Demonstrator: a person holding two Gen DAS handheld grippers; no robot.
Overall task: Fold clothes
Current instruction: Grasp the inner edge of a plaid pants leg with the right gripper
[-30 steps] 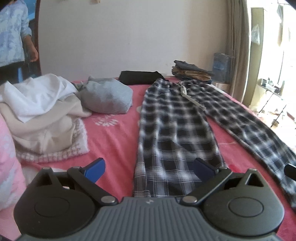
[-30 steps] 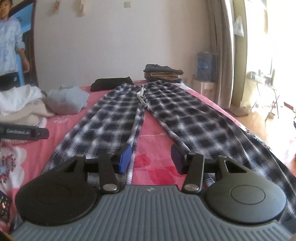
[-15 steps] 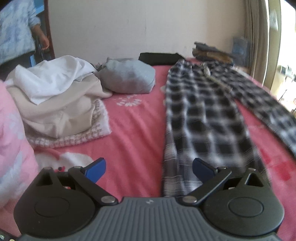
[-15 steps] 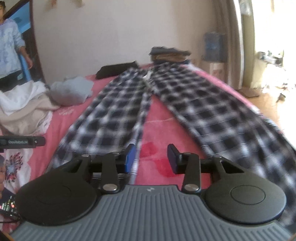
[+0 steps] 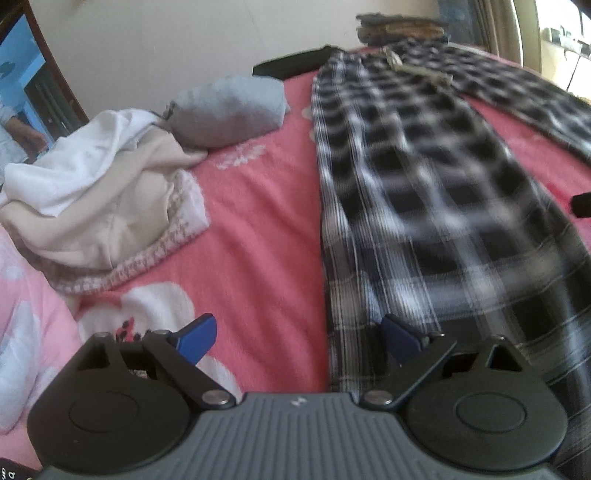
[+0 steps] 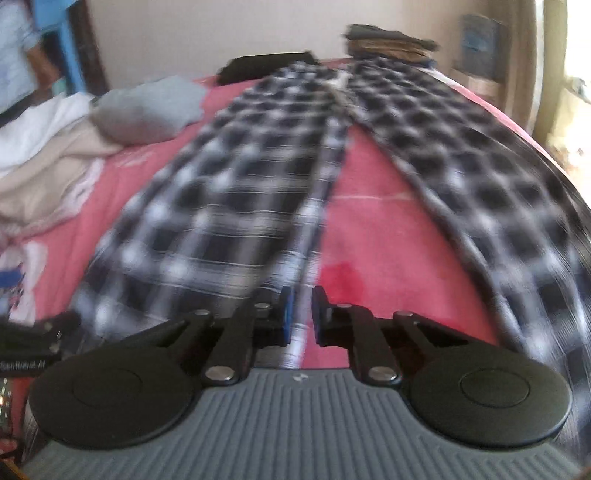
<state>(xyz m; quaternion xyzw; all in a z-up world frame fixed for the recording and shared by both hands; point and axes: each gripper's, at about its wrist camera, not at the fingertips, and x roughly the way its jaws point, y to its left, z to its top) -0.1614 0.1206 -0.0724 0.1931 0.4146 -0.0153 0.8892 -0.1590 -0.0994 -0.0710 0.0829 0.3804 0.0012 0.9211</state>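
Black-and-white plaid trousers [image 5: 424, 177] lie flat on the pink bedspread [image 5: 258, 221], legs spread towards me. My left gripper [image 5: 297, 334] stands wide open low over the outer edge of the left leg near its hem; one fingertip [image 5: 399, 338] is over the cloth, the other over bare bedspread. In the right wrist view the trousers [image 6: 229, 206] are blurred. My right gripper [image 6: 302, 317] is nearly closed, with the inner edge of that same leg in the narrow gap between its pads.
A heap of white and beige clothes [image 5: 92, 192] lies to the left, with a grey bundle [image 5: 229, 110] behind it. A black folded item [image 5: 295, 62] and a stack of folded clothes [image 5: 402, 26] sit at the far end. A person [image 6: 18, 48] stands at the left.
Both grippers have dropped towards the bed and come closer to the left trouser leg. The right gripper's fingers have closed from a wide gap to a narrow one around the leg's inner edge.
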